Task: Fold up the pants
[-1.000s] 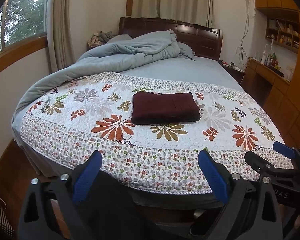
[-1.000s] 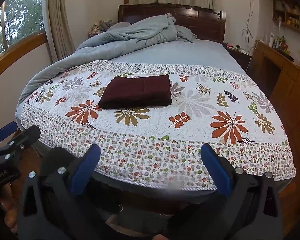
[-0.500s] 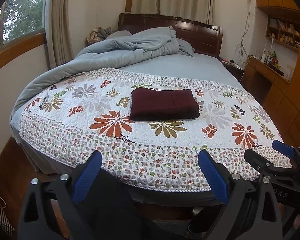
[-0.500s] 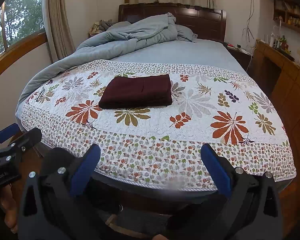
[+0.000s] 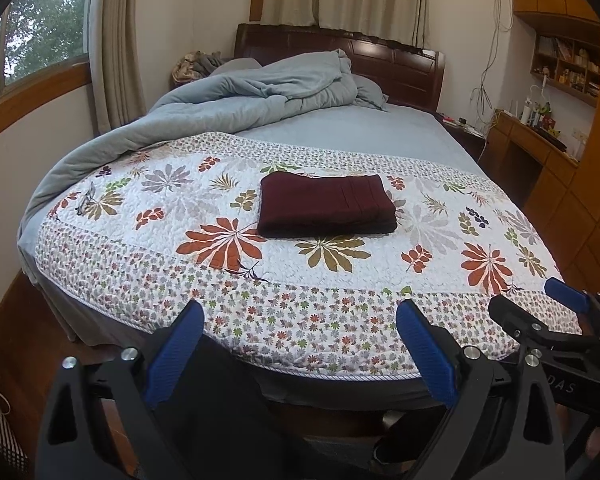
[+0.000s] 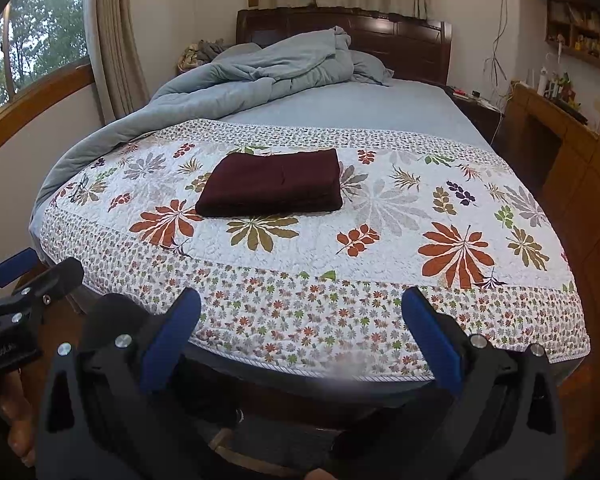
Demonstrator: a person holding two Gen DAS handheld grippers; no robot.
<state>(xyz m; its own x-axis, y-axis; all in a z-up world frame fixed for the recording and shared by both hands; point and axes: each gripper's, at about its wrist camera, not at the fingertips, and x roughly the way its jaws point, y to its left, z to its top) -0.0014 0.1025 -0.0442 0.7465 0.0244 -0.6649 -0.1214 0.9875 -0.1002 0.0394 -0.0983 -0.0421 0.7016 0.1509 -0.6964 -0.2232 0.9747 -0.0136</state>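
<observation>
1. Pants, one dark maroon pair (image 5: 327,205) folded into a flat rectangular stack, lie at the centre of the left wrist frame and left of centre in the right wrist frame (image 6: 274,183), on the white quilted bedspread printed with red, olive and grey leaves (image 5: 340,264); neither gripper touches them
2. Writing: white letters "DAS" show on the black body of the right gripper at the lower right of the left wrist frame; pale lettering on the left gripper's body at the lower left of the right wrist frame is too small to read
3. Left gripper (image 5: 300,354), black frame with two blue ribbed finger pads, sits at the bottom of its frame, released, jaws wide apart and empty, over the near edge of the bed; it also shows at the left edge of the right wrist frame (image 6: 24,276)
4. Right gripper (image 6: 300,344), same build, is likewise spread wide and empty at the bottom of its frame, pointing at the bedspread's floral border; its tips enter the lower right of the left wrist frame (image 5: 540,304)
5. Fingers of a hand (image 6: 14,420) show under the left gripper's body, lower left
6. Counted: two grippers, one bedspread, one rumpled grey-blue duvet (image 5: 236,100) in the upper middle, one dark wooden headboard (image 5: 400,64) behind it
</observation>
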